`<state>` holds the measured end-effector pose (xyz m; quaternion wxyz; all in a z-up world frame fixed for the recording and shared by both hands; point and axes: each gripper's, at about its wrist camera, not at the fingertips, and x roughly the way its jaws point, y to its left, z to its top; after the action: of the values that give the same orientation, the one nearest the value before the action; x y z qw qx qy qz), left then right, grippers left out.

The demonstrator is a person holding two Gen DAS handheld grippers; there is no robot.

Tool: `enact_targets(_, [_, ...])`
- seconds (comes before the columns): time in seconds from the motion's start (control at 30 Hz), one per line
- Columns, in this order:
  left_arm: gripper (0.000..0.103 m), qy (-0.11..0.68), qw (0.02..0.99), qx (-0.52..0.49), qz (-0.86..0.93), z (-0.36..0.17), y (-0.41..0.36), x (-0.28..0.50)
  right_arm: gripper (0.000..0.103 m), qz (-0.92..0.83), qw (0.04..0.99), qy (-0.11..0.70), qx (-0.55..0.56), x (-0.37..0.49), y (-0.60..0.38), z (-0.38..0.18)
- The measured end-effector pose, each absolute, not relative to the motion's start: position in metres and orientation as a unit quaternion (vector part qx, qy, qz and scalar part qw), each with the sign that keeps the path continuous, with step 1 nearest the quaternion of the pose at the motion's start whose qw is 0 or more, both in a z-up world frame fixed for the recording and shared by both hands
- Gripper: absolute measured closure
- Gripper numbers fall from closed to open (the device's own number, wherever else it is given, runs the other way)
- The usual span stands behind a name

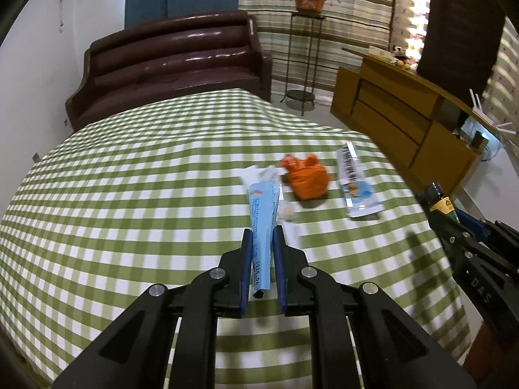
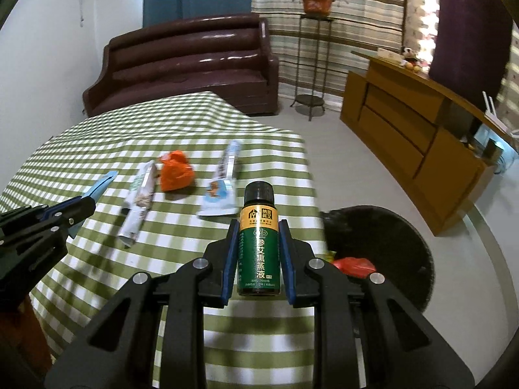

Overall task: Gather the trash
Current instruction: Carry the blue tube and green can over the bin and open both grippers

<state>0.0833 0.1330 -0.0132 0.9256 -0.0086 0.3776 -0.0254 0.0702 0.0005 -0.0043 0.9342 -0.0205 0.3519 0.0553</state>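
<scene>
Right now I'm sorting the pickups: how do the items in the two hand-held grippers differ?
The left hand-held gripper holds a flat, light blue wrapper; the right hand-held gripper holds a round dark green bottle with a black cap. The wrapper is thin and creased, while the bottle is rigid and fills the gap between its pads. Both are clamped, lifted off the checked tablecloth, and carry printed text.

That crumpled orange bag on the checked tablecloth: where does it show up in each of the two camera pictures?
Left wrist view: the orange bag lies right of centre, just beyond the light blue wrapper pinched in the left gripper.
Right wrist view: the orange bag lies left of centre, far beyond the held bottle.
Shared landmark: the brown sofa behind the table.
</scene>
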Motion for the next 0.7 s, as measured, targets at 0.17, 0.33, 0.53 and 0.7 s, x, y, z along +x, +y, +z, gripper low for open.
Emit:
enact_targets(0.17, [0.089, 0.371, 0.927, 0.002, -0.048, -0.009, 0.102, 0.084, 0.080, 0.032, 0.938, 0.346, -0.010, 0.066, -0.027, -0.003])
enact_targets(0.33, [0.089, 0.366, 0.928, 0.014, -0.069, -0.007, 0.074, 0.085, 0.080, 0.007, 0.940, 0.341, 0.001, 0.063, -0.055, -0.002])
enact_targets(0.53, [0.089, 0.362, 0.927, 0.030, -0.098, -0.007, 0.037, 0.089, 0.080, -0.022, 0.942, 0.335, 0.011, 0.063, -0.087, 0.000])
enact_targets(0.7, [0.089, 0.358, 0.925, 0.044, -0.121, -0.007, 0.003, 0.095, 0.080, -0.048, 0.942, 0.333, 0.022, 0.063, -0.114, -0.002])
